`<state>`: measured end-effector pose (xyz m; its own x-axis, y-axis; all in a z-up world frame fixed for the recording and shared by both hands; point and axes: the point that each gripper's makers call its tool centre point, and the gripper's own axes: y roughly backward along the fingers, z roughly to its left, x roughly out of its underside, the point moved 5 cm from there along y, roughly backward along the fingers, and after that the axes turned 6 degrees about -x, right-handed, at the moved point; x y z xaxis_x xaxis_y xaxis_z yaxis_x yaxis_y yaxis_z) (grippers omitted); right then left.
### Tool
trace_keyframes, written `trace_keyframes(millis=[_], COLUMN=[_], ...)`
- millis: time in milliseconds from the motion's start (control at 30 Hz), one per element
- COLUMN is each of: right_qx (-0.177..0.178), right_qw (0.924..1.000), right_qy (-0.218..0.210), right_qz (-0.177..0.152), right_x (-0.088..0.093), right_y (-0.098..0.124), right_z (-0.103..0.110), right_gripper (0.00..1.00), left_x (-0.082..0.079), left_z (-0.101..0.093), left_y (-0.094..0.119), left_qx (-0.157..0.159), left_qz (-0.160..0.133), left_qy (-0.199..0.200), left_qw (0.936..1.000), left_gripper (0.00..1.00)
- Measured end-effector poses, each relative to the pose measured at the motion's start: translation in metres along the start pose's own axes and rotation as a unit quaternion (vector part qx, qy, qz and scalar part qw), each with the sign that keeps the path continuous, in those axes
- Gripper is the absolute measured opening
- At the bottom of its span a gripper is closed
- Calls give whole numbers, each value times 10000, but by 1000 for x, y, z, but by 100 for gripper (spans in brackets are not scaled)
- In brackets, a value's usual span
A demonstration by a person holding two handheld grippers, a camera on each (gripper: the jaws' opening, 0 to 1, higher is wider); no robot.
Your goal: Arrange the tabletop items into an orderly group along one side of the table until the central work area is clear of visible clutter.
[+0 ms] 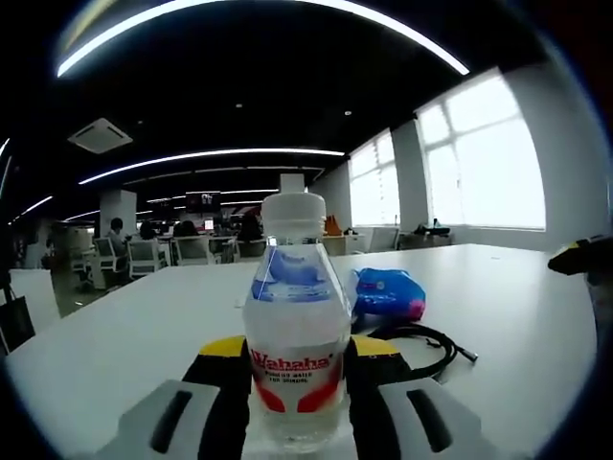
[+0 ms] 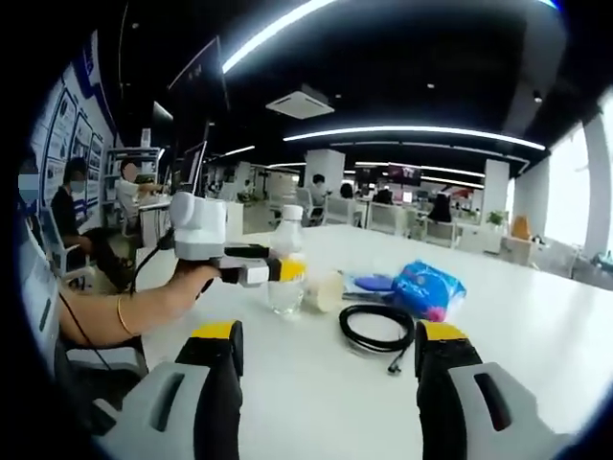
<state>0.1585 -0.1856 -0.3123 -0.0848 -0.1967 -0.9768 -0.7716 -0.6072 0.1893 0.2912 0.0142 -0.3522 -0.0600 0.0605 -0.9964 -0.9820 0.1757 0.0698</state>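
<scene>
A clear plastic water bottle (image 1: pixel 296 326) is clamped upright between the black, yellow-tipped jaws of the left gripper (image 1: pixel 297 383). The bottle is round and ribbed, with a white screw cap at the top and a red-and-white label around the lower body; its long axis is held vertical, cap upward, base just above or on the smooth white table (image 1: pixel 498 297) — contact with the surface cannot be told.

Just behind the bottle, a crinkled blue plastic packet (image 1: pixel 388 292) with a pink edge is seen lying flat, and beside it a thin black cable (image 1: pixel 421 340) is coiled in a loose loop.

In the right gripper view, the right gripper (image 2: pixel 330 369) is held with its jaws wide apart and nothing between them, low over the table (image 2: pixel 316 412). Ahead, the cable (image 2: pixel 375 328) is seen as a glossy coil with one free plug end, the packet (image 2: pixel 424 287) near it, and a small pale round object (image 2: pixel 324 290), possibly a cup on its side, just beside the bottle (image 2: pixel 286 273). The left gripper (image 2: pixel 278 271), held by a person's hand (image 2: pixel 192 280), is seen gripping the bottle.
</scene>
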Motion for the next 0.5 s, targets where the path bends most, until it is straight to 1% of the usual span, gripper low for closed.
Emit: trace_keyframes(millis=[133, 267, 500], right_qx=[-142, -206, -260], right_qw=[9999, 9996, 9993], right_qy=[84, 202, 259], right_qz=[-50, -25, 26], right_x=[-11, -16, -16], right_y=[-9, -14, -18], right_z=[2, 4, 5], right_gripper=[70, 70, 70], left_x=[0, 0, 1], left_z=[1, 1, 1], left_y=[0, -1, -1], left_qx=[-10, 1, 8], left_qz=[26, 37, 43], left_qy=[30, 34, 41], left_qw=[10000, 10000, 10000], left_gripper=[37, 37, 37])
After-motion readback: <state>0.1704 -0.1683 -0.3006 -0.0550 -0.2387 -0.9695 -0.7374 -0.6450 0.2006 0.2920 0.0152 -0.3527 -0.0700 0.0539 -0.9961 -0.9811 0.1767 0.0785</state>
